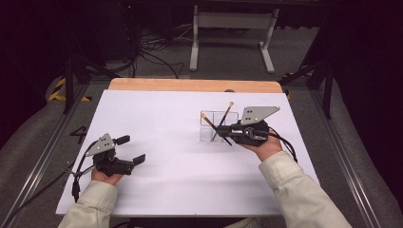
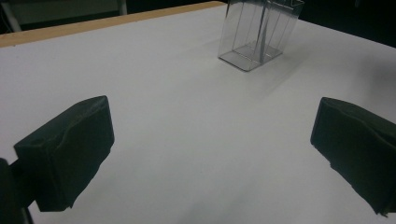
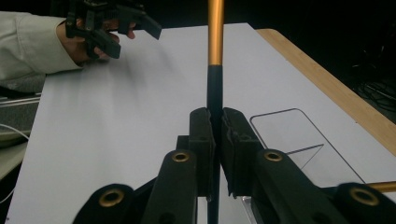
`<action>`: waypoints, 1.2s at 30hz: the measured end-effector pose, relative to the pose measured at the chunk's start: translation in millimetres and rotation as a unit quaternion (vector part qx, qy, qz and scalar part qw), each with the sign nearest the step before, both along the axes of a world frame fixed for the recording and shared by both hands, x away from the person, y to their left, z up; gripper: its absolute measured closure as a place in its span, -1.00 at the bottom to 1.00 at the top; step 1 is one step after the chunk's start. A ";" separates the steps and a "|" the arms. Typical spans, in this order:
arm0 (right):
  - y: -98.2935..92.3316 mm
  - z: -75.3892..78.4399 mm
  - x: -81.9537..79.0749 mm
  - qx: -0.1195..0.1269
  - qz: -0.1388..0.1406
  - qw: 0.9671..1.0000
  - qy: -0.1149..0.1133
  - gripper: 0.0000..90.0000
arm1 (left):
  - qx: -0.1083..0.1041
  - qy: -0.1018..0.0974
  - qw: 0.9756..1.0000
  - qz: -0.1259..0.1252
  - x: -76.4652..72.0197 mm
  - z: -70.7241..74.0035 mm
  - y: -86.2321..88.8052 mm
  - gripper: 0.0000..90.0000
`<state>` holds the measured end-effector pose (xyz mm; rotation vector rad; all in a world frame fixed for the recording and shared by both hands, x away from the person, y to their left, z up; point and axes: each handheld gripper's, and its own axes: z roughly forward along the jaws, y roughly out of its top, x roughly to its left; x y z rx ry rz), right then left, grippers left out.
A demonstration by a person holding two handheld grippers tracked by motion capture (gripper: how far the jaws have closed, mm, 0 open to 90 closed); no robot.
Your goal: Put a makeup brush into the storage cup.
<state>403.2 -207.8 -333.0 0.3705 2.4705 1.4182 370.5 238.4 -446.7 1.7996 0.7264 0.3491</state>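
At right-centre of the white table [image 1: 157,190], right gripper [image 1: 228,129] is clamped on a black-and-gold brush [image 3: 215,70], over the clear container [image 1: 212,126]; a second brush [image 1: 227,114] leans inside. Left gripper [image 1: 130,149], near-left, gapes wide, nothing between jaws.

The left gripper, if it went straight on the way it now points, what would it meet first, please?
Probably the clear container. The left gripper stands open over the bare white table, and the container stands ahead, slightly right of its line, so it might pass just beside it.
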 end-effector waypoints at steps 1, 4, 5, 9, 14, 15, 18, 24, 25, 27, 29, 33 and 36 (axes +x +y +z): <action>-0.9 -0.2 0.5 0.005 -0.002 1.000 0.000 0.85 | 0.000 0.000 1.000 0.001 0.0 0.0 -0.1 -1.00; -3.2 -0.5 1.5 0.022 -0.003 1.000 0.004 0.85 | 0.004 -0.001 1.000 0.001 0.3 -0.1 0.1 -1.00; -4.1 -0.5 2.0 0.030 -0.005 1.000 0.006 0.85 | 0.003 0.000 1.000 0.000 0.3 -0.2 -0.3 -1.00; -7.1 -1.0 3.9 0.051 -0.014 0.999 0.012 0.85 | 0.004 -0.001 1.000 0.000 0.4 -0.1 0.1 -1.00; -10.3 -2.1 5.4 0.073 -0.031 0.997 0.011 0.85 | 0.004 -0.002 1.000 0.000 0.4 -0.1 0.2 -1.00; -11.0 -2.3 5.9 0.079 -0.033 0.996 0.011 0.85 | 0.004 -0.002 1.000 0.000 0.3 0.0 0.2 -1.00; -12.6 -3.0 7.1 0.091 -0.040 0.995 0.011 0.85 | 0.004 -0.002 1.000 0.000 0.3 0.0 0.2 -1.00; -14.1 -4.4 8.1 0.104 -0.059 0.993 0.003 0.85 | 0.002 0.000 1.000 0.000 0.0 0.0 -0.1 -1.00; -14.4 -4.7 8.4 0.108 -0.060 0.992 0.001 0.85 | 0.002 0.000 1.000 0.000 0.0 -0.1 -0.1 -1.00; -14.7 -5.6 9.5 0.118 -0.062 0.991 0.006 0.85 | 0.002 0.000 1.000 0.001 0.1 -0.1 -0.1 -1.00; -14.7 -6.5 10.5 0.127 -0.067 0.990 0.008 0.85 | 0.004 -0.001 1.000 0.000 0.3 -0.1 0.1 -1.00; -14.3 -7.3 11.8 0.138 -0.082 0.987 0.006 0.85 | 0.001 0.001 1.000 0.000 0.1 -0.3 -0.5 -1.00; -13.0 -7.8 13.1 0.141 -0.090 0.986 0.004 0.84 | 0.002 0.000 1.000 -0.001 0.3 -0.2 -0.3 -1.00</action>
